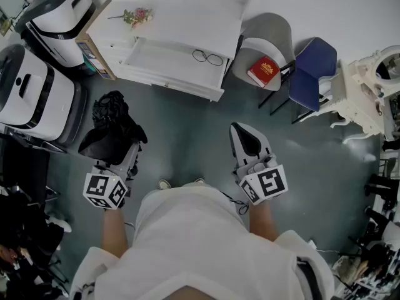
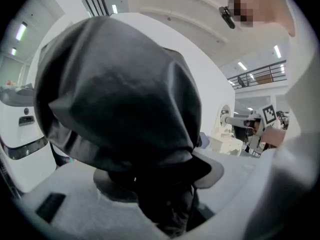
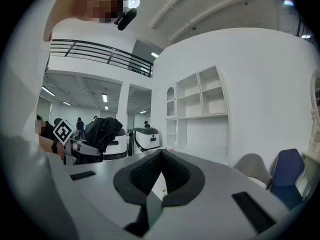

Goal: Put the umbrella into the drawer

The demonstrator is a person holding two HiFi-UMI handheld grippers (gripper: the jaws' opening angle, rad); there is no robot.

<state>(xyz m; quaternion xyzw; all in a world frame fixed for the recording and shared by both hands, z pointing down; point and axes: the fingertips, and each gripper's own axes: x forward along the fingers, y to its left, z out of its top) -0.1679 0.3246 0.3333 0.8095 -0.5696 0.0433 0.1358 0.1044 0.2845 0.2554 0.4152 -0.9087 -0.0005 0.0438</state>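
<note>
A black folded umbrella (image 1: 111, 127) hangs bunched in my left gripper (image 1: 123, 150), which is shut on it at the left, about waist height over the floor. In the left gripper view the umbrella (image 2: 120, 94) fills most of the picture, wedged between the jaws of the left gripper (image 2: 156, 181). My right gripper (image 1: 245, 140) is held level at the right, shut with nothing in it; in its own view the right gripper (image 3: 160, 155) has its pads meeting at the tip. The white desk's drawer (image 1: 187, 86) stands pulled open ahead, with a pair of glasses (image 1: 207, 57) inside.
A pink flower (image 1: 137, 16) lies on the desk top. Two white machines (image 1: 59, 8) (image 1: 31, 92) stand at the left. A grey chair (image 1: 270, 33) carries a red book (image 1: 264, 71); a blue chair (image 1: 312, 67) and white ornate furniture (image 1: 365, 92) are at the right.
</note>
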